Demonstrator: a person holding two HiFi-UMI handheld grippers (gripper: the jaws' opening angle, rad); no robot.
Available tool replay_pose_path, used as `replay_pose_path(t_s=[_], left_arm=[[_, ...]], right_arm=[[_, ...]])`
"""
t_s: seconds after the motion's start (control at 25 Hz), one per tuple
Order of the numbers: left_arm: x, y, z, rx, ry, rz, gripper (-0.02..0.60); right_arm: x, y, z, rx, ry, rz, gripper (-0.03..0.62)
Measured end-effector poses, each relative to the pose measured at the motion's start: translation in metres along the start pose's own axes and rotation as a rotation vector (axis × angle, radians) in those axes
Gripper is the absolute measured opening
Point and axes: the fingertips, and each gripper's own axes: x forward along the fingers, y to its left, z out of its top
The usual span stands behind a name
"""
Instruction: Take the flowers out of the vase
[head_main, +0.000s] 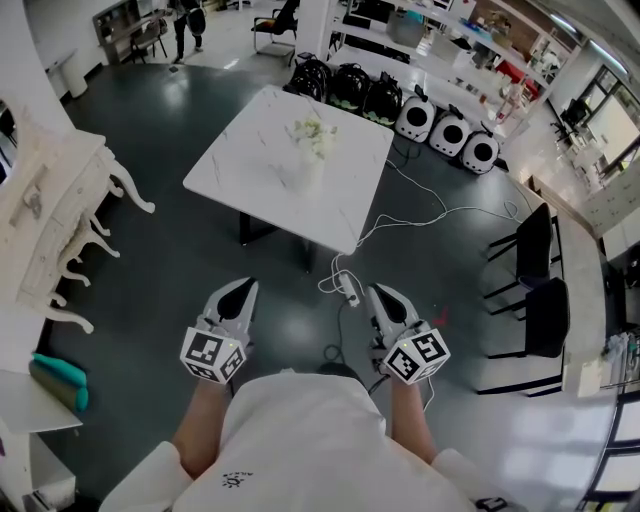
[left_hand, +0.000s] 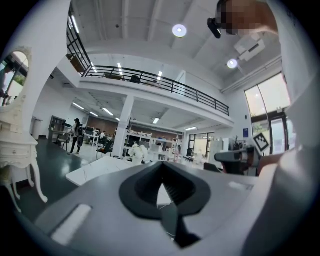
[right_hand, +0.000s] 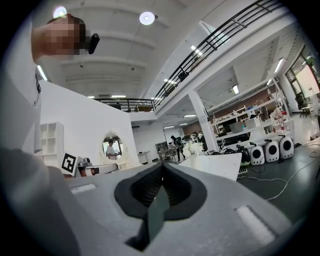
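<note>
A pale vase (head_main: 307, 172) holding white flowers (head_main: 315, 131) stands near the middle of a white marble table (head_main: 240, 160), far ahead of both grippers. My left gripper (head_main: 243, 290) and right gripper (head_main: 379, 294) are held level in front of the person's body, over the dark floor and short of the table's near corner. Both have their jaws together with nothing between them. In the left gripper view the flowers (left_hand: 137, 150) show small on the table (left_hand: 97, 170) beyond the shut tips (left_hand: 161, 166). In the right gripper view the flowers (right_hand: 193, 147) sit on the table (right_hand: 220, 165).
An ornate white dresser (head_main: 50, 215) stands at the left and black chairs (head_main: 535, 265) at the right. Cables and a power strip (head_main: 346, 287) lie on the floor between the grippers and the table. Black bags (head_main: 350, 85) and white round machines (head_main: 450, 130) line the table's far side.
</note>
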Motion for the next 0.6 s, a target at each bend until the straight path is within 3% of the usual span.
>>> replay_pose_path(t_s=[0.6], left_arm=[[-0.022,0.015,-0.001,-0.019,-0.012,0.019,-0.011]], right_arm=[[0.012,0.022,-0.002,0.005,0.005,0.035,0.000]])
